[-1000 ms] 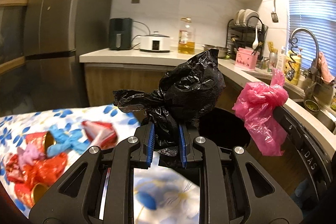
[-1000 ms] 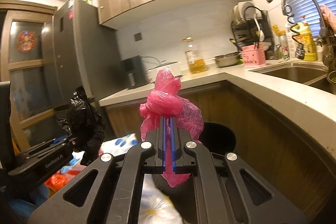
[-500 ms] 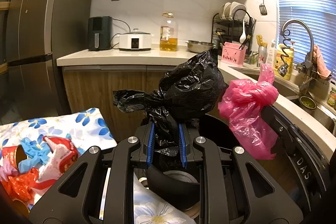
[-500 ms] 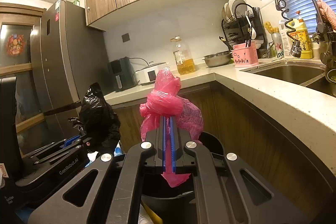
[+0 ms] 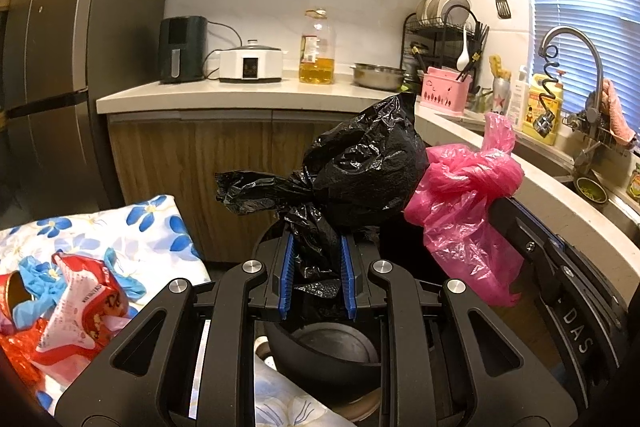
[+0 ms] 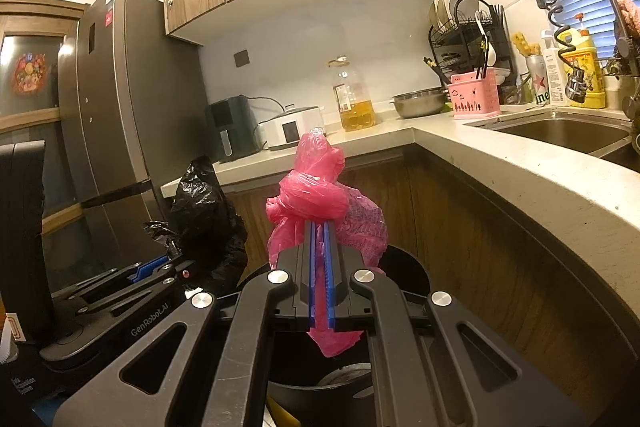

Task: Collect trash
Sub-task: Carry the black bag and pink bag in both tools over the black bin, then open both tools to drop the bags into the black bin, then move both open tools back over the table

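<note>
My left gripper is shut on a knotted black trash bag and holds it above a black round trash bin. My right gripper is shut on a knotted pink trash bag, held above the same bin. The pink bag hangs just right of the black bag in the left wrist view. The black bag and left gripper show at left in the right wrist view.
A table with a blue-flowered cloth carries red wrappers and blue scraps at left. A curved countertop with a sink runs along the right. Wooden cabinets and a grey fridge stand behind.
Both grippers have moved with their bags from over the table to above the trash bin. The two bags are now closer together.
</note>
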Motion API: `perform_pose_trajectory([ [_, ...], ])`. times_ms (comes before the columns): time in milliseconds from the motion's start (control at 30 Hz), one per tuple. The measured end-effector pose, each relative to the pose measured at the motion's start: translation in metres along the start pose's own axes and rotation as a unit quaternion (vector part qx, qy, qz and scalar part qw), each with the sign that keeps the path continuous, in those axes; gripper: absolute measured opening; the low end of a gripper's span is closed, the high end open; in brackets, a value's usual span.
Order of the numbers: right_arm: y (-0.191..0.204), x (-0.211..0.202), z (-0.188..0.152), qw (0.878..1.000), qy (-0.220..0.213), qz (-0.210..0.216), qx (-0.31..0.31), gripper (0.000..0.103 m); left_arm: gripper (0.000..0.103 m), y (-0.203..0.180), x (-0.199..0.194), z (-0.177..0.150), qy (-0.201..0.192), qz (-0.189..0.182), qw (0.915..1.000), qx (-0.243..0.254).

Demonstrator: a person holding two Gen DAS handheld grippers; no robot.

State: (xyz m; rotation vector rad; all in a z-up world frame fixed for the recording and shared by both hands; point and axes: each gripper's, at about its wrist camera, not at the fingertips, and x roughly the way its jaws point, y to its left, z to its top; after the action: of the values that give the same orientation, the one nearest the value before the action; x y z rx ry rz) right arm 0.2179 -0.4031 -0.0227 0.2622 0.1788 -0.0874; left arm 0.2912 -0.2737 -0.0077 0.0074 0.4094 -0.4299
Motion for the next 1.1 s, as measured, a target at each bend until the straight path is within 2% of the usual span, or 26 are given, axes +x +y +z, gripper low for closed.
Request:
perform_pose_trajectory([
  [300,-0.01,0.015,-0.003,1.0,0.01,0.005,0.012,0.008,0.022,-0.003,0.016,-0.005,0.007,-0.011,0.9999,0.009],
  [333,-0.01,0.016,-0.003,1.0,0.011,0.006,0.012,0.013,0.024,-0.004,0.018,-0.006,0.008,-0.01,0.9998,0.013],
  [400,-0.012,0.019,-0.004,1.0,0.014,0.006,0.012,0.017,0.03,-0.003,0.022,-0.008,0.014,-0.011,0.9998,0.012],
  [467,-0.016,0.019,-0.005,1.0,0.016,0.005,0.018,0.029,0.045,0.0,0.026,-0.01,0.019,-0.011,0.9998,0.005],
  [567,-0.02,0.018,-0.006,0.999,0.018,0.0,0.027,0.031,0.056,0.005,0.028,-0.011,0.024,-0.011,0.9996,-0.003],
  [633,-0.022,0.016,-0.006,0.999,0.019,-0.005,0.033,0.04,0.061,0.007,0.028,-0.012,0.026,-0.008,0.9996,-0.006],
  [667,-0.024,0.013,-0.007,0.999,0.019,-0.008,0.036,0.046,0.062,0.007,0.028,-0.013,0.028,-0.008,0.9996,-0.005],
  [833,-0.024,0.003,-0.007,0.999,0.022,-0.014,0.042,0.059,0.07,0.014,0.022,-0.021,0.043,0.003,0.999,-0.013],
  [967,-0.016,-0.008,-0.008,0.999,0.021,-0.02,0.031,0.072,0.082,0.02,0.006,-0.028,0.039,0.025,0.9988,-0.018],
  [1100,-0.008,-0.019,-0.008,0.999,0.017,-0.018,0.024,0.078,0.085,0.028,-0.017,-0.034,0.031,0.045,0.9982,-0.024],
])
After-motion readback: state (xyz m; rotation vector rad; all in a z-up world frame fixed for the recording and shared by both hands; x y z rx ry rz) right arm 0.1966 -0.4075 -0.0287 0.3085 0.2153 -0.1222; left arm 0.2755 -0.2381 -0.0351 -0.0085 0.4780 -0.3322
